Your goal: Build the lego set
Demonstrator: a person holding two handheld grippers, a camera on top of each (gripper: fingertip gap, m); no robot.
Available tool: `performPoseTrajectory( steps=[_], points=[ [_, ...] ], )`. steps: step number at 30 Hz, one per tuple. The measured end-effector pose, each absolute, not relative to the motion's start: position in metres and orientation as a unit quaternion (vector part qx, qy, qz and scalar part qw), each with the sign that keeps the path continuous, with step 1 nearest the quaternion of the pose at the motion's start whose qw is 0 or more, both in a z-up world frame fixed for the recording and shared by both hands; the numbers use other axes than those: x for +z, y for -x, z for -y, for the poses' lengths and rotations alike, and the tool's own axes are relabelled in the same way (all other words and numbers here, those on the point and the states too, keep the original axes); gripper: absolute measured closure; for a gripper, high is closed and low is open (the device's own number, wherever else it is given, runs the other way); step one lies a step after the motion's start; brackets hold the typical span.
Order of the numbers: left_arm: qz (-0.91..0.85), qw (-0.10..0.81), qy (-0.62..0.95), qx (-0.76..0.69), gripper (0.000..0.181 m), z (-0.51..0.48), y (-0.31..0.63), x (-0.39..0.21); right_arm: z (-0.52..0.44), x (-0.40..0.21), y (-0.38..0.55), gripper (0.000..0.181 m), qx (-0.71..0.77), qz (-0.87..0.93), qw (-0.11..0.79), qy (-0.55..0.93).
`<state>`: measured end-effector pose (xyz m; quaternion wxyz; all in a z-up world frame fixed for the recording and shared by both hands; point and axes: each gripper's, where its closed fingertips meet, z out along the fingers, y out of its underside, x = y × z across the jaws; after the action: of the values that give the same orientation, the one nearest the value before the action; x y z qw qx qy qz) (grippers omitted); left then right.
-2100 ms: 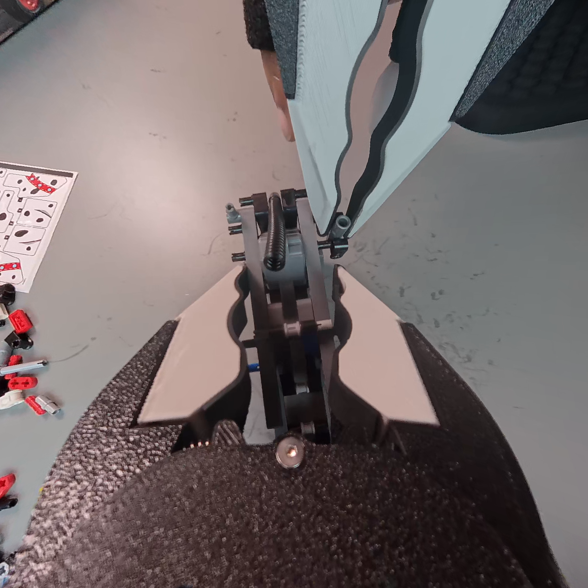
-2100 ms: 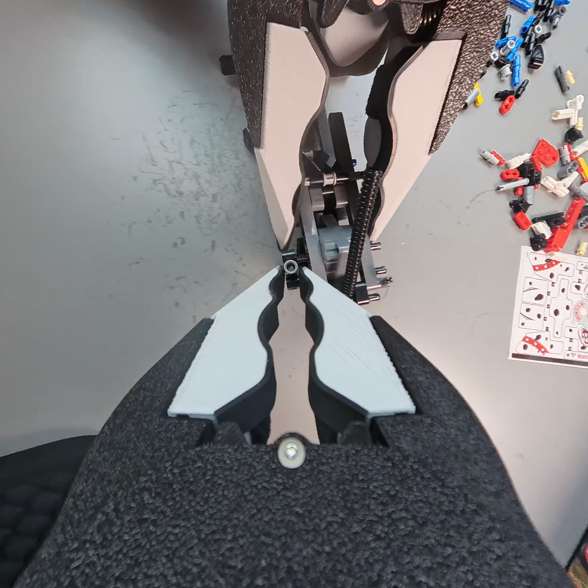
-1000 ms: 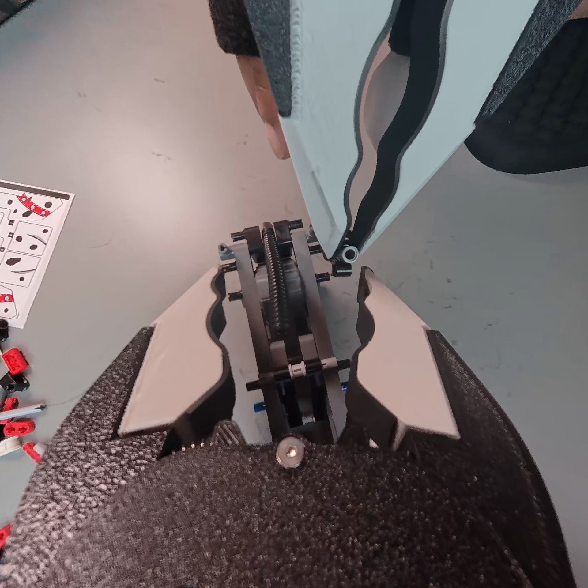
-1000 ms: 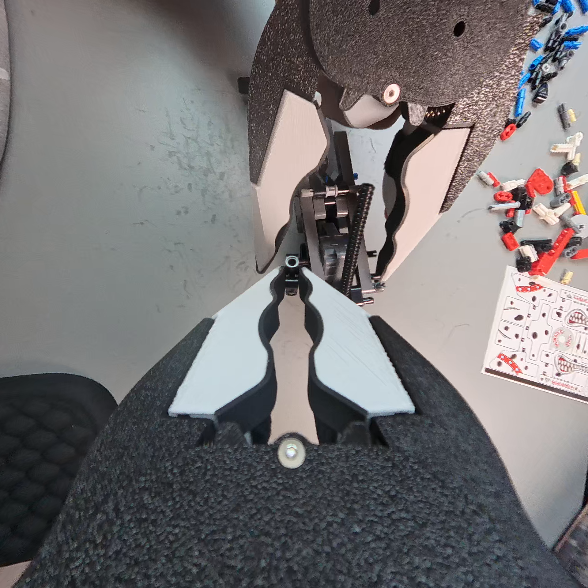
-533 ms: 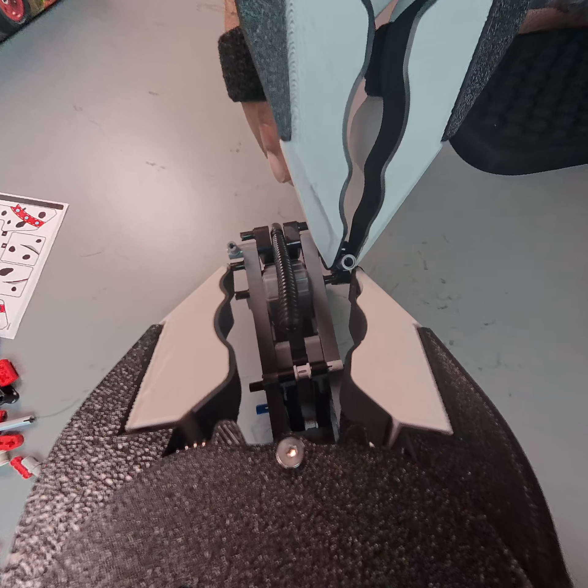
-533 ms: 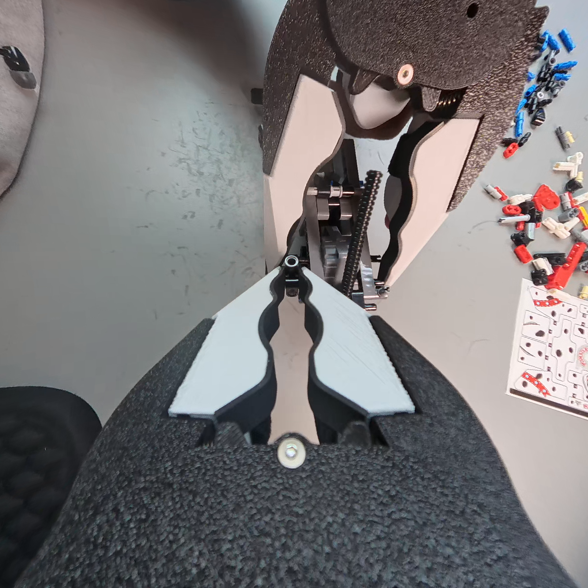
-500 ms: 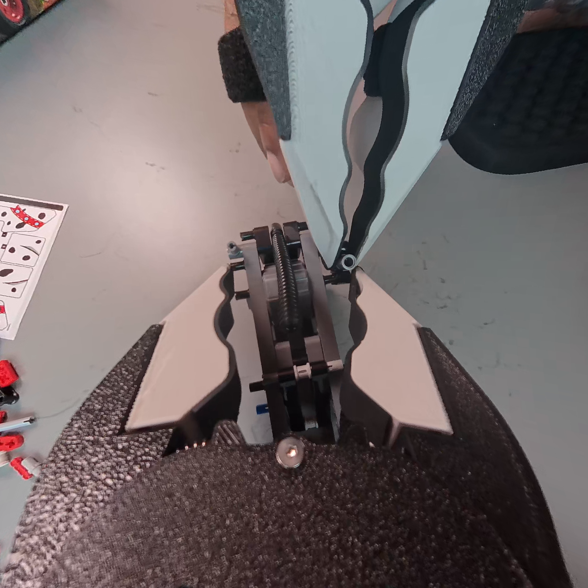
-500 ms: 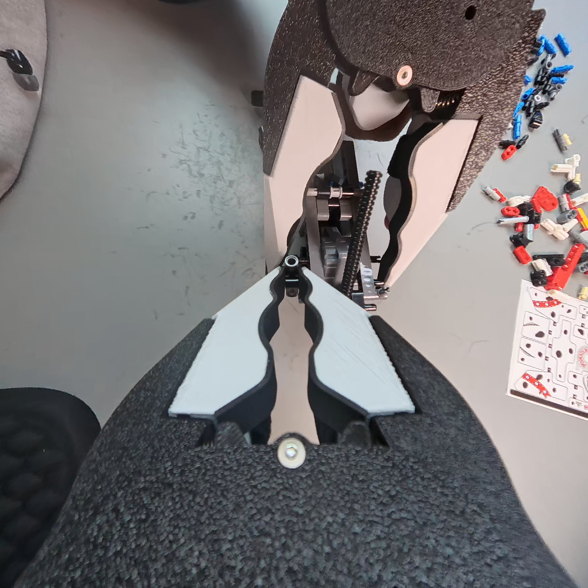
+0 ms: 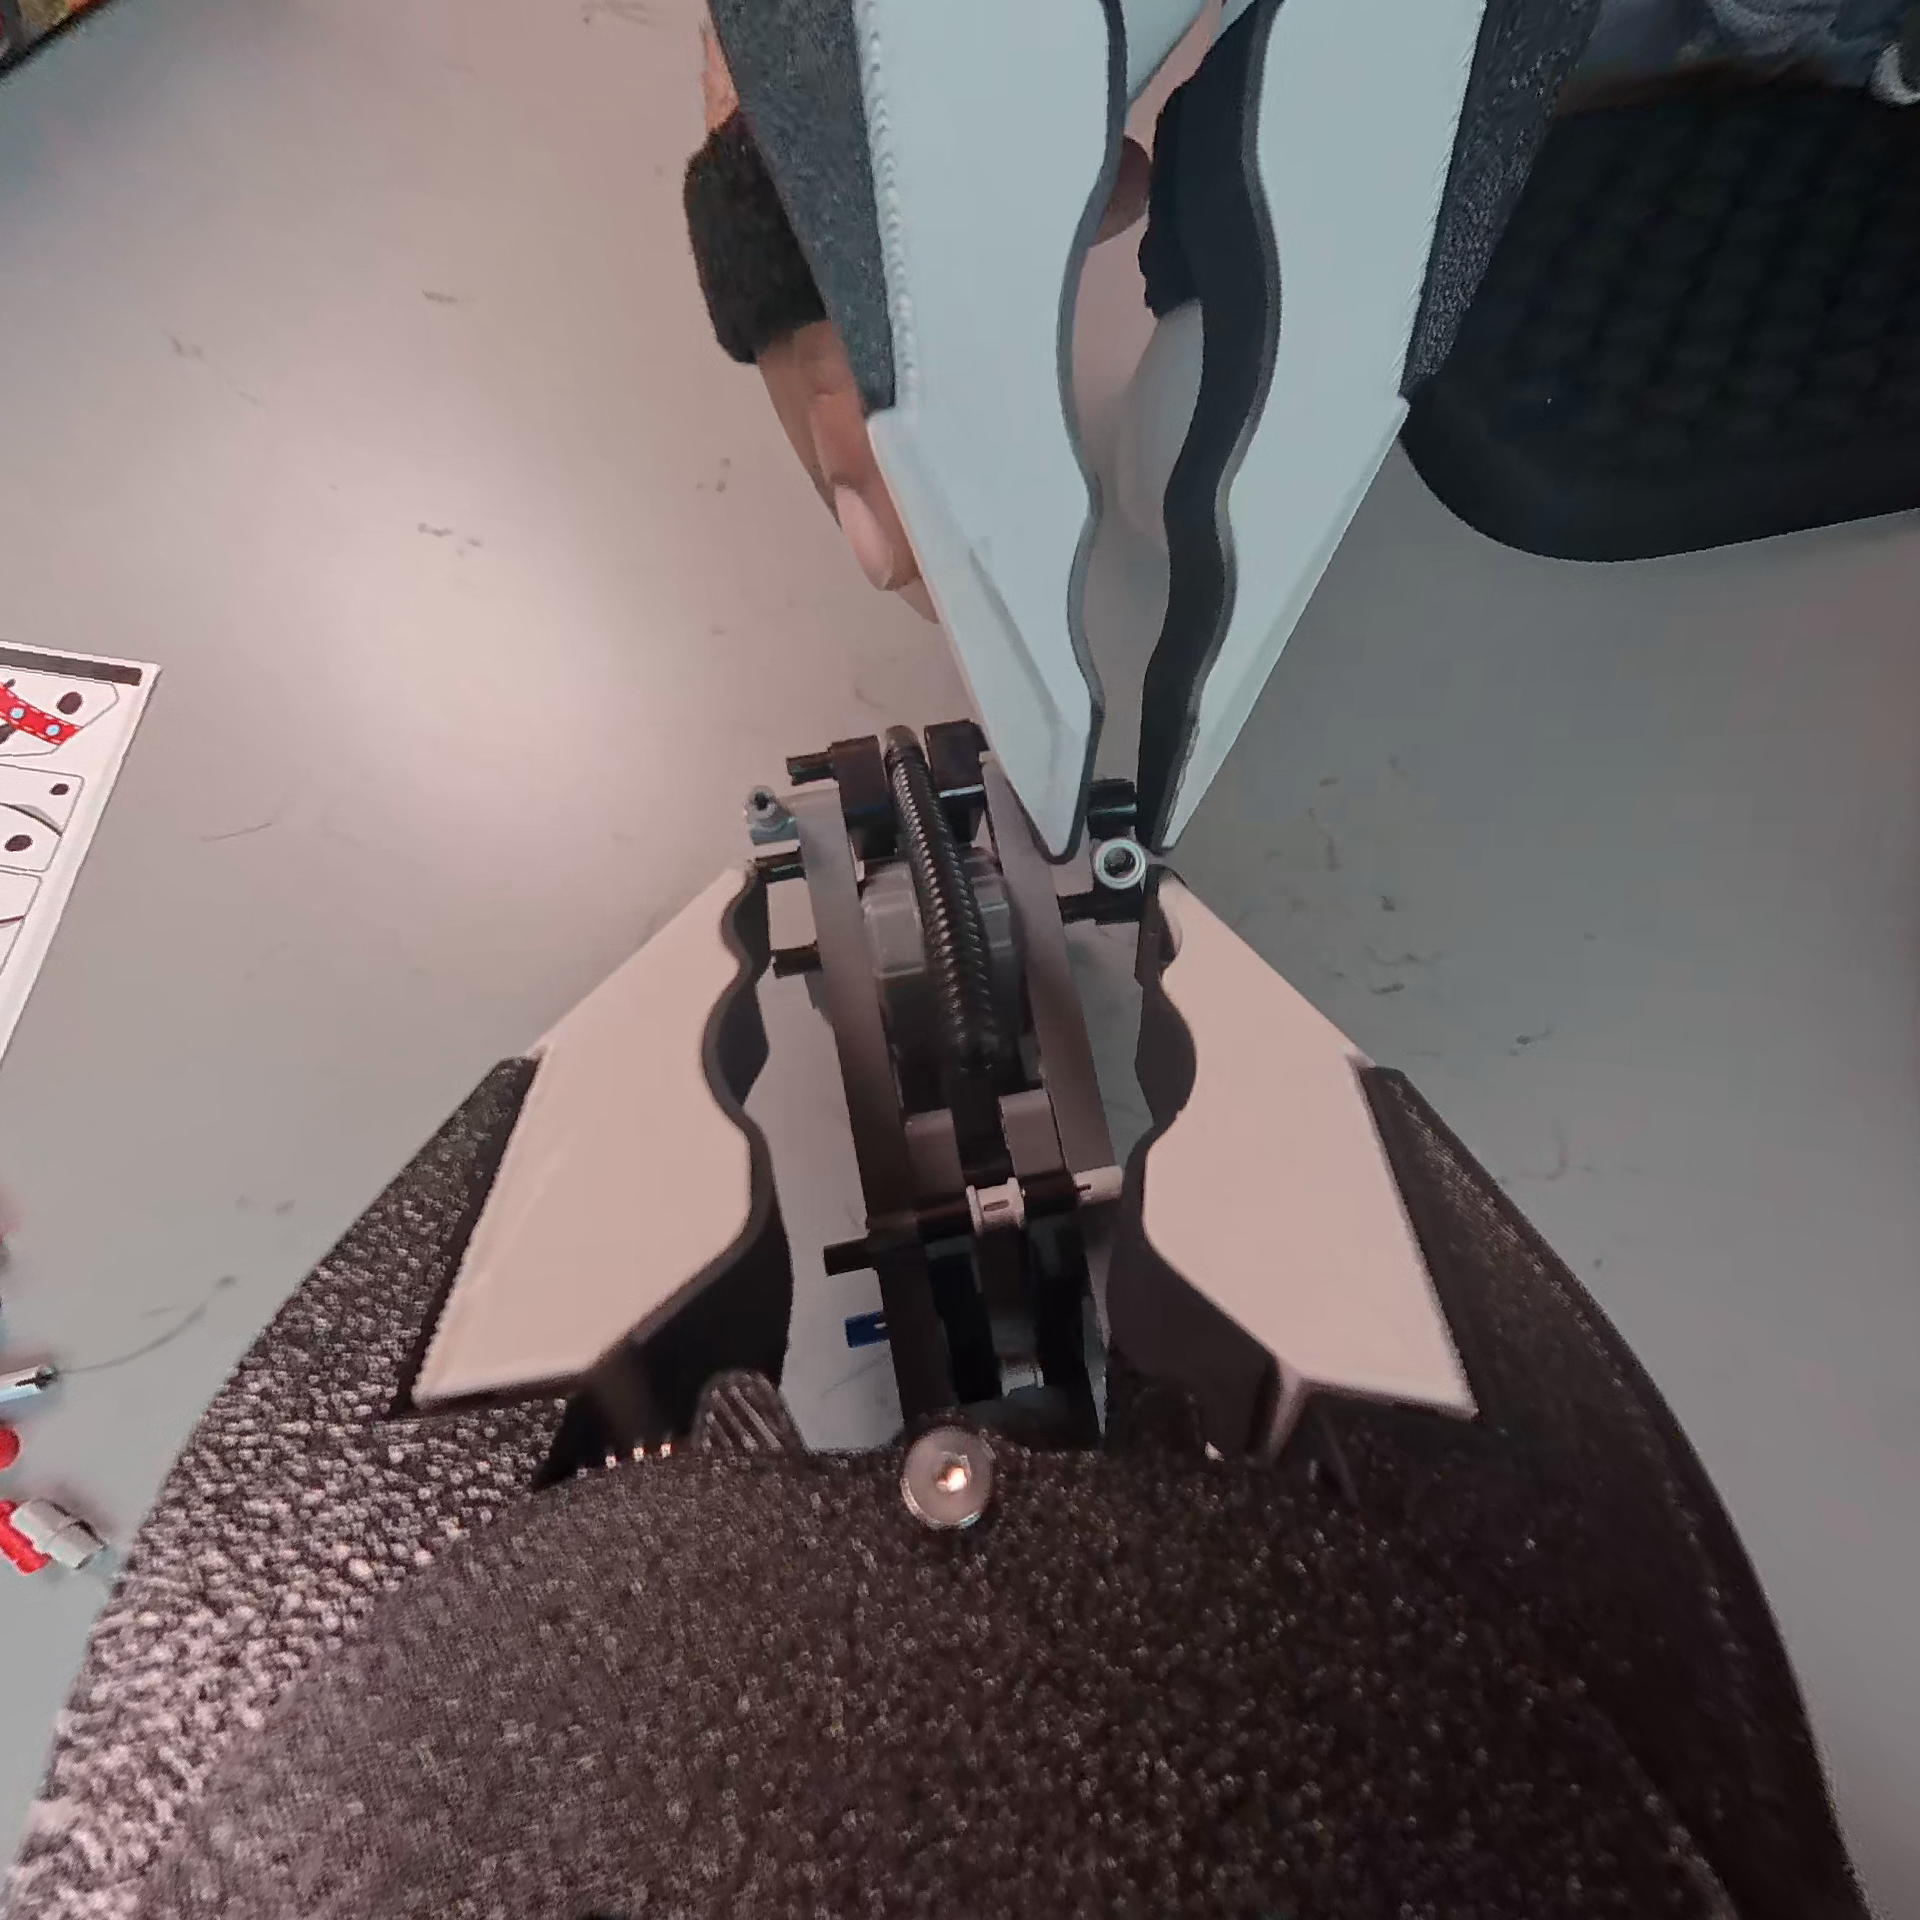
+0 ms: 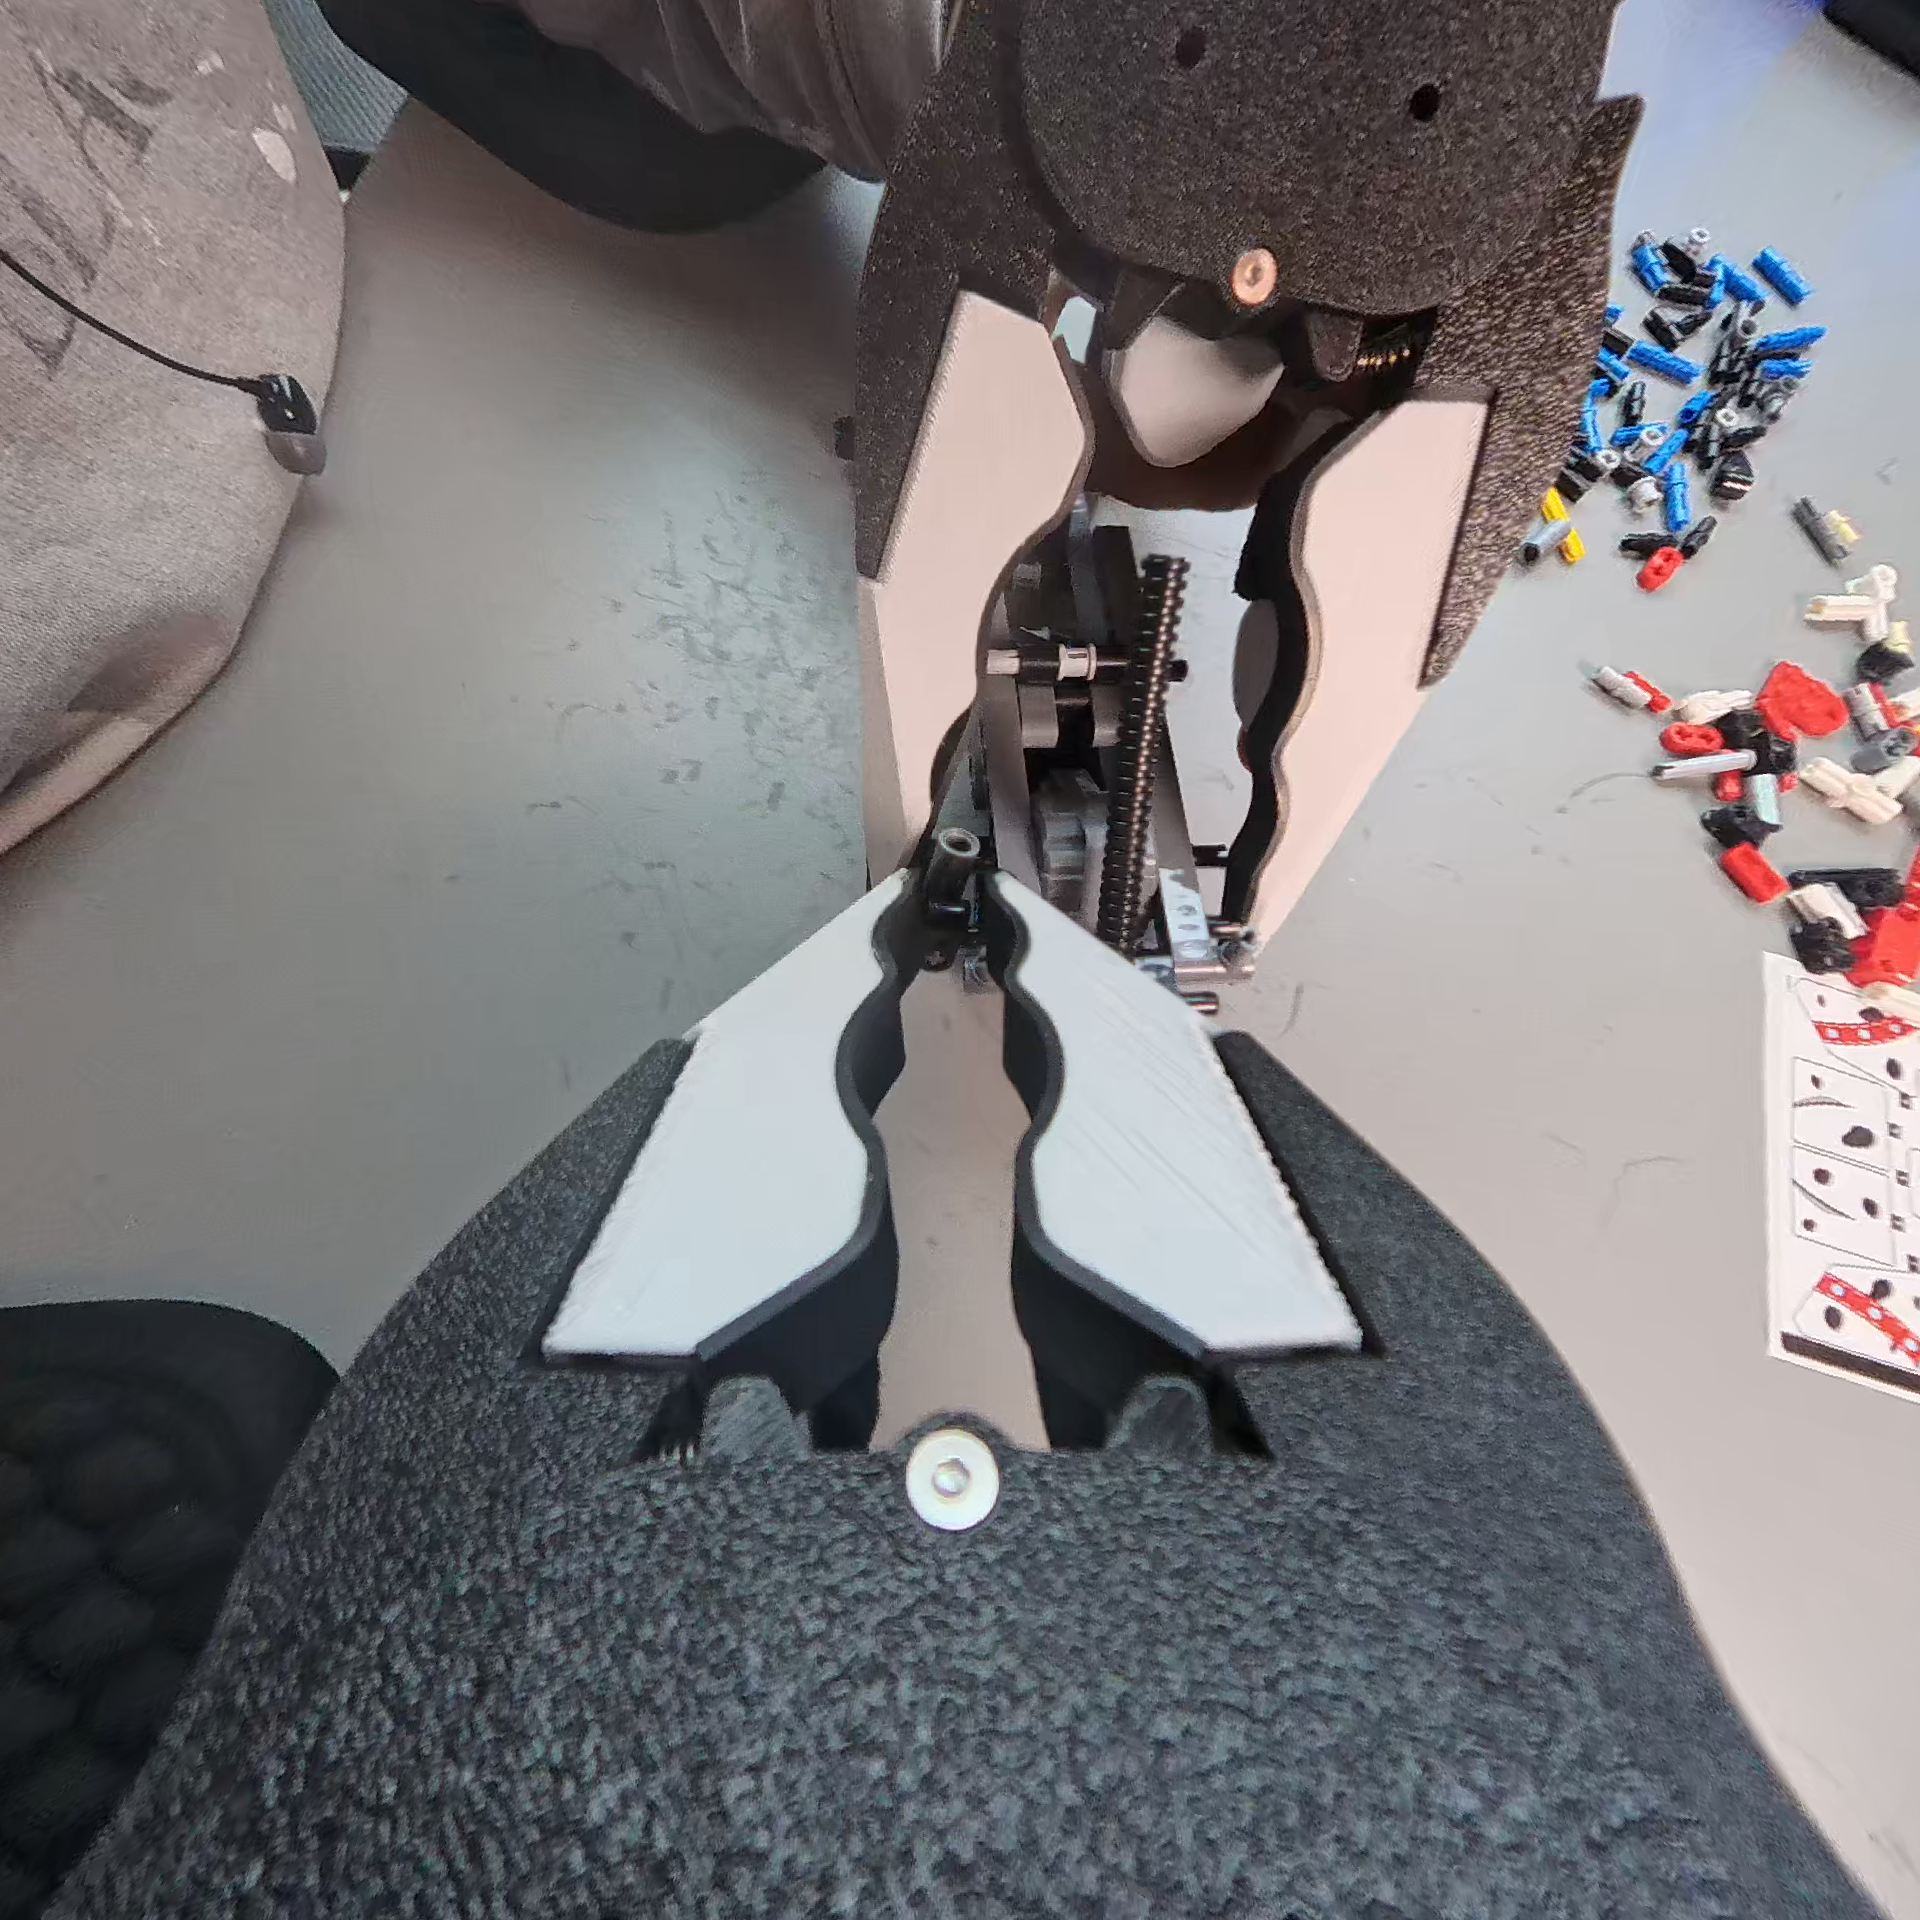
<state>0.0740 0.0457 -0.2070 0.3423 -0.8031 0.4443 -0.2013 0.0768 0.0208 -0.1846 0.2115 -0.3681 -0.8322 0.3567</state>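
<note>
— How did the right gripper (image 10: 951,914) stand?
— Its jaws were nearly closed, pinching a small black connector (image 10: 948,883) against the side of the dark grey lego frame (image 9: 935,997).
— And the left gripper (image 9: 951,904)?
— Its jaws sat spread around the frame; whether the pads pressed it could not be told. The frame's near end was hidden under the gripper body.
— Any writing?
— None was legible. A sticker sheet (image 10: 1844,1174), cut off at the edge, lay on the grey table (image 10: 623,727) beside loose pieces (image 10: 1787,748).
</note>
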Motion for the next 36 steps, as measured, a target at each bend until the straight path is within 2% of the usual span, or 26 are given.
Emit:
performPoseTrajectory(
  steps=[6, 10, 22, 36],
  points=[
    [-0.445, 0.334, 0.807, -0.197, 0.109, -0.044, -0.075, -0.207, -0.019, -0.176, -0.077, 0.164, 0.325, 0.843, 0.225, 0.364],
    [-0.448, 0.333, 0.807, -0.195, 0.109, -0.043, -0.076, -0.207, -0.016, -0.187, -0.077, 0.168, 0.302, 0.857, 0.198, 0.368],
    [-0.472, 0.344, 0.788, -0.192, 0.106, -0.037, -0.078, -0.209, -0.010, -0.188, -0.080, 0.173, 0.351, 0.854, 0.237, 0.302],
    [-0.472, 0.353, 0.781, -0.208, 0.106, -0.034, -0.081, -0.208, -0.005, -0.184, -0.080, 0.174, 0.439, 0.797, 0.283, 0.302]
  ],
)
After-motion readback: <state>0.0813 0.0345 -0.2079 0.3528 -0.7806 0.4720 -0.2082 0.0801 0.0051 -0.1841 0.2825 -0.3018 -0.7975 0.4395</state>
